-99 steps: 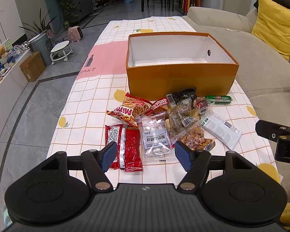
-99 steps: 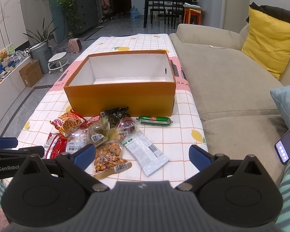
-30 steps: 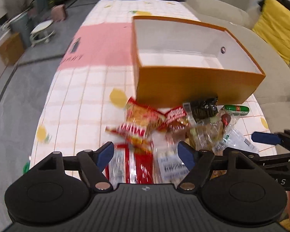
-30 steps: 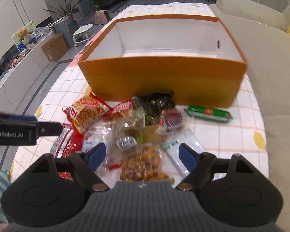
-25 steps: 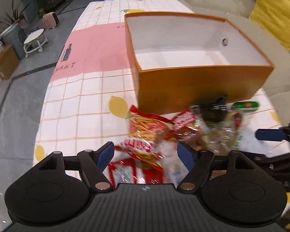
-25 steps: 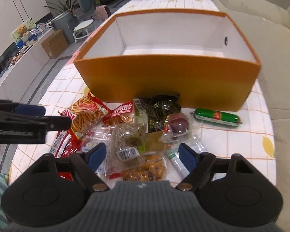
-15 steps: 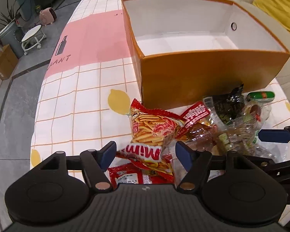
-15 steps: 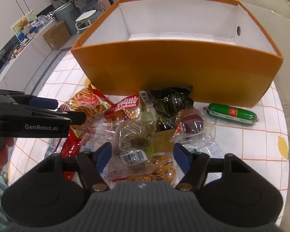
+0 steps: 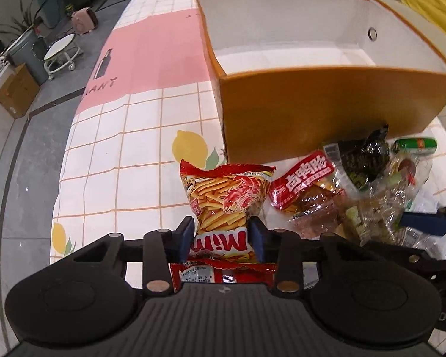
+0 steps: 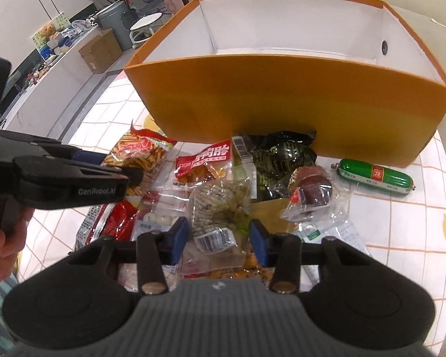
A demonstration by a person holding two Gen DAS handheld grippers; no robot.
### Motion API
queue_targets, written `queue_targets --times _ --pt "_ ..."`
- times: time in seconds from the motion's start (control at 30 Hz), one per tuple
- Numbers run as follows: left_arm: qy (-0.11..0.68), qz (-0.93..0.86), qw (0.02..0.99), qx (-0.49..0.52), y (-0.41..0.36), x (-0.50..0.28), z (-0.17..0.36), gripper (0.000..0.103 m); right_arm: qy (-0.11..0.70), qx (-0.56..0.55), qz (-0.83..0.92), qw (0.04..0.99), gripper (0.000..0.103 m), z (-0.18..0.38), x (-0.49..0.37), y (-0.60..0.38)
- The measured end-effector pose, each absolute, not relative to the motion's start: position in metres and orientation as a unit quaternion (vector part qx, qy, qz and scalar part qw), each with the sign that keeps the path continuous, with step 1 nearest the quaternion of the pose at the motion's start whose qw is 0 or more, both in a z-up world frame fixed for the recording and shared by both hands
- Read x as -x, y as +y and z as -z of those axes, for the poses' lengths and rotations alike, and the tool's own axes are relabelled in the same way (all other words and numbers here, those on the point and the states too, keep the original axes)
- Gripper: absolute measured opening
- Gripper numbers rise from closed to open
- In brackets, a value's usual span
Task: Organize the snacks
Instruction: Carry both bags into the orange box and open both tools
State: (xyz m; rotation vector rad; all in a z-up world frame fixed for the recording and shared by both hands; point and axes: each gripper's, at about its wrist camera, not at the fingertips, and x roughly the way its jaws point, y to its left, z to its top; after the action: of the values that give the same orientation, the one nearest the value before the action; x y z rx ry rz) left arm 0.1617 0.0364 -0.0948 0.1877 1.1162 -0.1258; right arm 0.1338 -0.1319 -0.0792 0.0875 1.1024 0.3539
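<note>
- Since half a second ago, both pairs of jaws have narrowed.
- The left hand-held gripper [image 9: 220, 242] now pinches the chips bag [image 9: 224, 205] by its lower end.
- The right hand-held gripper [image 10: 219, 239] closes around a clear packet [image 10: 220, 205] in the pile; I judge it gripped.
- Ahead of both on the bench [image 9: 139, 148], the orange box [image 9: 327, 116] stands open, probably to receive the snacks.

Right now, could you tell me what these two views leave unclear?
- Left wrist: right tool cut by the edge.
- Both views: whether the left tool grips the Mimi bag, or the right tool the clear packet.
- Orange box: near floor hidden by its wall.
</note>
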Motion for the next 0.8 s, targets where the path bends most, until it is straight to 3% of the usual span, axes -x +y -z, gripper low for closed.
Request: queue_targets --times 0.5,0.8 --pt "0.486 0.082 0.869 -0.039 0.028 -0.135 0.002 0.044 0.463 -0.075 -0.176 0.866 0.040 0.008 -0.110 -0.164" --pt "0.474 0.138 0.870 0.001 0.010 -0.168 -0.043 0.043 0.419 -0.081 -0.175 0.887 0.040 -0.046 -0.137 -0.199"
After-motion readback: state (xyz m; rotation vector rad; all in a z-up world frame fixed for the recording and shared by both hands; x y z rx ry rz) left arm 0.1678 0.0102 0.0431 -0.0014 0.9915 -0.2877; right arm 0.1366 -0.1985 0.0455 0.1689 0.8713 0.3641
